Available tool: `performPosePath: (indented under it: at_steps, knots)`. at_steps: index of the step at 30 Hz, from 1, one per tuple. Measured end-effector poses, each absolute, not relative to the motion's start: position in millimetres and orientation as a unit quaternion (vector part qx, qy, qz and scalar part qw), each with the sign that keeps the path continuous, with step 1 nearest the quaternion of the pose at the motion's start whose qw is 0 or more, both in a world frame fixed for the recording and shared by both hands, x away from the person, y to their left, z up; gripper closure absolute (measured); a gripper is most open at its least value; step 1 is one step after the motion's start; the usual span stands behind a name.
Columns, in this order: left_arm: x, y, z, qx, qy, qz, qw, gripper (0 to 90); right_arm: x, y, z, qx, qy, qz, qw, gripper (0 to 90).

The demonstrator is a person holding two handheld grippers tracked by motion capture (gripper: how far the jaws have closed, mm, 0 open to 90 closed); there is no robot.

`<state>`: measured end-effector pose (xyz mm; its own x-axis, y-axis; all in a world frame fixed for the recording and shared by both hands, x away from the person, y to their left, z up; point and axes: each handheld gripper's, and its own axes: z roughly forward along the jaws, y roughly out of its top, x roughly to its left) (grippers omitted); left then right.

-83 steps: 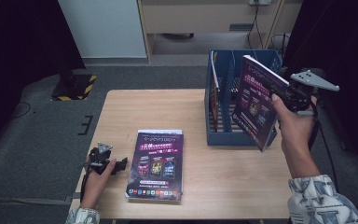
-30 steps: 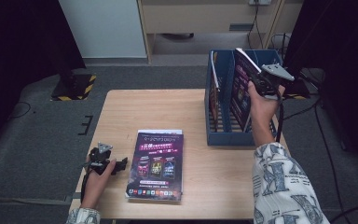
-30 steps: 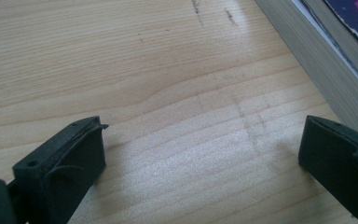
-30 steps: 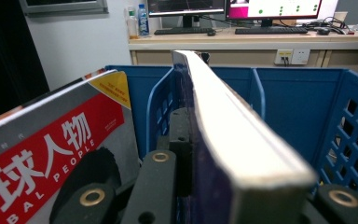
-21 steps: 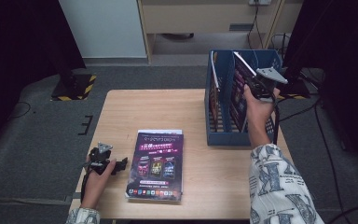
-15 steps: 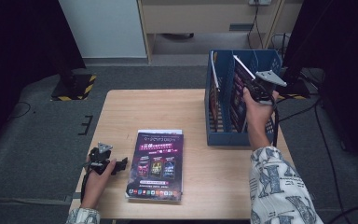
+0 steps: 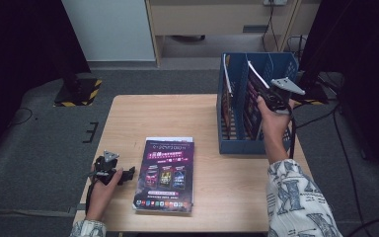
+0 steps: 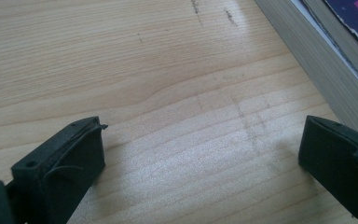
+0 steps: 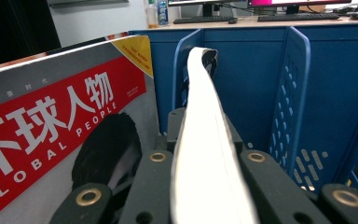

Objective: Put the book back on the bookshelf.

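My right gripper (image 7: 266, 96) is shut on a dark purple magazine (image 7: 252, 98) that stands tilted inside the blue file rack (image 7: 227, 143) at the table's right. In the right gripper view the magazine's white edge (image 9: 200, 140) runs up between the jaws, and a red-and-grey magazine (image 9: 65, 135) stands in the slot to the left. A stack of purple magazines (image 7: 165, 173) lies flat near the front middle of the table. My left gripper (image 7: 126, 173) rests open on the wood just left of that stack (image 8: 307, 51), nothing between its jaws.
The rack's blue perforated dividers (image 9: 293, 93) stand right of the held magazine. Bare wooden tabletop (image 7: 177, 118) lies between the stack and the rack. Grey floor surrounds the table, and a cable (image 7: 340, 143) trails right of it.
My right gripper has carried the magazine from above the table's right edge leftward and down into the rack. The left gripper and the stack have stayed put.
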<state>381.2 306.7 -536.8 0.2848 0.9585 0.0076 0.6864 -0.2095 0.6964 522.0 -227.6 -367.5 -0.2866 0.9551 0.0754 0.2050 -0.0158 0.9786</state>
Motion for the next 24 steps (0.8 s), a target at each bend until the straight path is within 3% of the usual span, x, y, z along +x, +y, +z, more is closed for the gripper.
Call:
performPosePath:
  at_steps: [24]
  knots:
    - [381.5, 306.2, -536.9, 0.745, 0.551, 0.226, 0.301, 0.0, 538.8, -224.1, -369.3, 0.502, 0.572, 0.484, 0.432, 82.3]
